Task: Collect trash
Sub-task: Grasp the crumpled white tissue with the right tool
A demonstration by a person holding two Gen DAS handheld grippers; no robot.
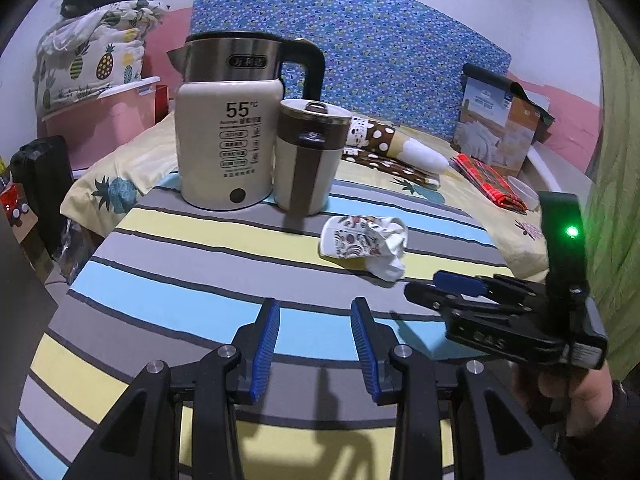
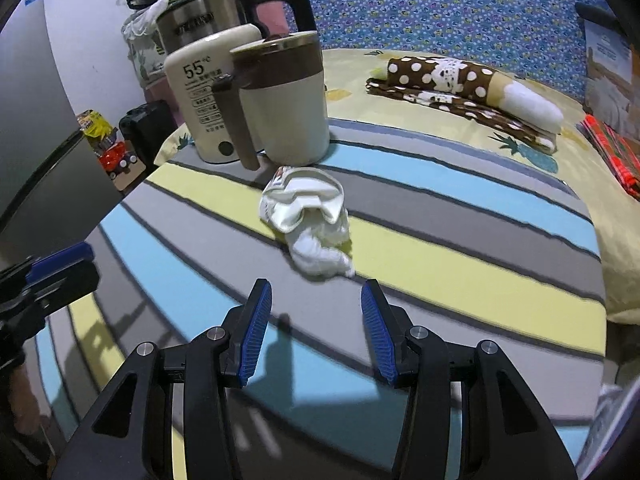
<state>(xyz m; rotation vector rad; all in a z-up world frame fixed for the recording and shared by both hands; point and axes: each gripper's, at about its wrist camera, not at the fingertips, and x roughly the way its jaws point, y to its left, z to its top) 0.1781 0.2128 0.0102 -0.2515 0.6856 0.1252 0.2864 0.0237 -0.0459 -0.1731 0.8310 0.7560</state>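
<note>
Right tongs (image 2: 316, 328) sit low at the near edge of the striped cloth (image 2: 440, 240), with the two blue pads apart and nothing between them. Left tongs (image 1: 315, 344) are the same: pads apart, nothing held, only stripes showing in the gap. From the left view you can also see the right tongs off to the side, with a hand (image 1: 576, 396) around the grip. Just ahead of the right tongs lies the trash (image 2: 308, 220), a crushed paper cup with a white tissue stuffed in it and spilling out the near end. It rests on the cloth, in front of the mug (image 2: 280, 96) and close to it but not touching, as far as I can tell. The kettle (image 2: 208, 92) stands just behind the mug, on its far left side. The trash looks very light and soft. It should squash easily, so a gentle squeeze ought to be enough. The tissue end is floppy and might pull loose and stay behind if it alone is pinched. I think the best place to grab is across the flat paper cup part, with some tissue caught too. The paper does not look slippery. The mug is near, so a push could bump it.
</note>
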